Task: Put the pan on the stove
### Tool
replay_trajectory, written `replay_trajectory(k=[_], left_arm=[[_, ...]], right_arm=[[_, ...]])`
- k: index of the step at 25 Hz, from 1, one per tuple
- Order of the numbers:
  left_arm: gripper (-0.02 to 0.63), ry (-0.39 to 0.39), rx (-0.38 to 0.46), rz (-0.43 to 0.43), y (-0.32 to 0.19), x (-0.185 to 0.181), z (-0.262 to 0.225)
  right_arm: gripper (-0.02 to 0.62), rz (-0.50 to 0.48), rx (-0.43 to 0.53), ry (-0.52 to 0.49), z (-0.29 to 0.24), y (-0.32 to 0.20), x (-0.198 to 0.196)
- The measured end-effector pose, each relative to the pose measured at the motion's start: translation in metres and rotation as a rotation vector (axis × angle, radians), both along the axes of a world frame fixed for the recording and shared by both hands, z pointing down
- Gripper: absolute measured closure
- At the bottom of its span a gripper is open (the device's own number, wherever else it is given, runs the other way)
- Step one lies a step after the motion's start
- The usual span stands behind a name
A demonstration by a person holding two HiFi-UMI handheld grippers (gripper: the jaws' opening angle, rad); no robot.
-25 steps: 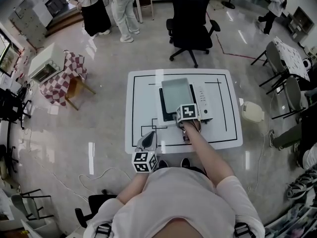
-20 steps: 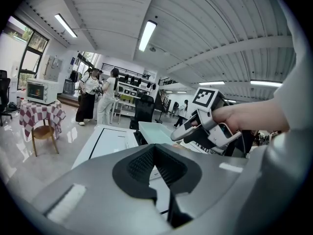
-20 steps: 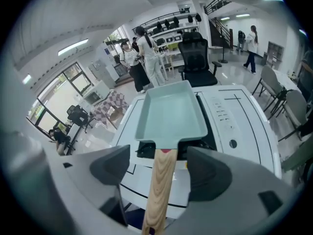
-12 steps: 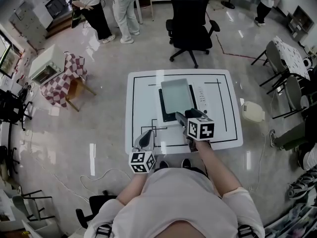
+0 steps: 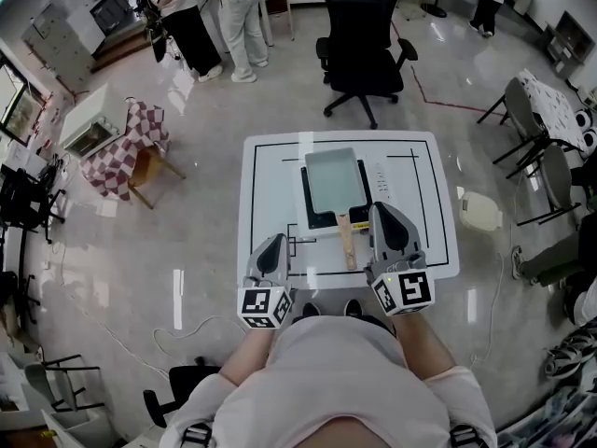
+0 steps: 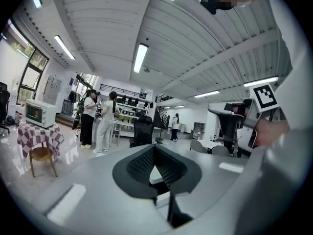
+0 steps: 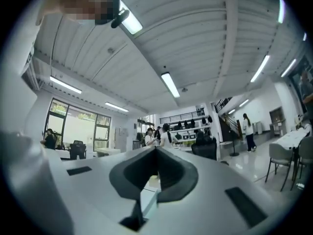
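The rectangular pale pan point(image 5: 334, 180) lies on the black stove point(image 5: 312, 215) in the middle of the white table point(image 5: 270, 180). Its wooden handle point(image 5: 347, 243) points toward me. My right gripper point(image 5: 385, 211) hovers just right of the handle, apart from it, shut and holding nothing. My left gripper point(image 5: 274, 242) is over the table's near left edge, also shut and bare. In the left gripper view the left gripper point(image 6: 154, 148) is tipped up toward the ceiling. The right gripper view shows the same of the right gripper point(image 7: 156, 151), with its jaws meeting.
A white control panel point(image 5: 381, 180) runs along the stove's right side. A black office chair point(image 5: 359, 26) stands beyond the table. Two people point(image 5: 191, 17) stand far left, near a stool with a checked cloth point(image 5: 126, 147). A pale bin point(image 5: 476, 211) sits right of the table.
My right gripper has drawn back from the pan handle toward me and to the right, and its jaws have shut. The pan stays on the stove. The left gripper barely moved.
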State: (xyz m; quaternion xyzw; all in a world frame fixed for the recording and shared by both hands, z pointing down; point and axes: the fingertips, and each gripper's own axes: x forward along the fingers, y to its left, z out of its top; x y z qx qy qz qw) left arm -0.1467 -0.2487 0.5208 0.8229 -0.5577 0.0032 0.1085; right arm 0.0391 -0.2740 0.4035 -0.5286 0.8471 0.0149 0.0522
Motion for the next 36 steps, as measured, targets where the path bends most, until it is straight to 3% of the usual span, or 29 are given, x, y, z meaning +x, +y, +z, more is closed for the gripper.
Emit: replay_trajectory(k=[4,9,13,36], left_arm=[[0.595,0.009,0.037,-0.011,0.005,0.001,-0.017],[0.595,0.072,0.069,-0.017,0.008,0.000,-0.041],[0.595,0.051,0.104,-0.028,0.008,0.002,-0.051],[0.595,0.019,0.095,-0.040,0.016,0.014,-0.046]], right_arm=[[0.588,0.007,0.022,0.023,-0.011,0.015,0.007],[0.588,-0.016,-0.032,-0.058,-0.011,0.024,0.014],[0.588,-0.019,-0.064,-0.066,-0.003,0.025,0.017],[0.588,-0.051,-0.167,-0.057,0.035,0.022,0.023]])
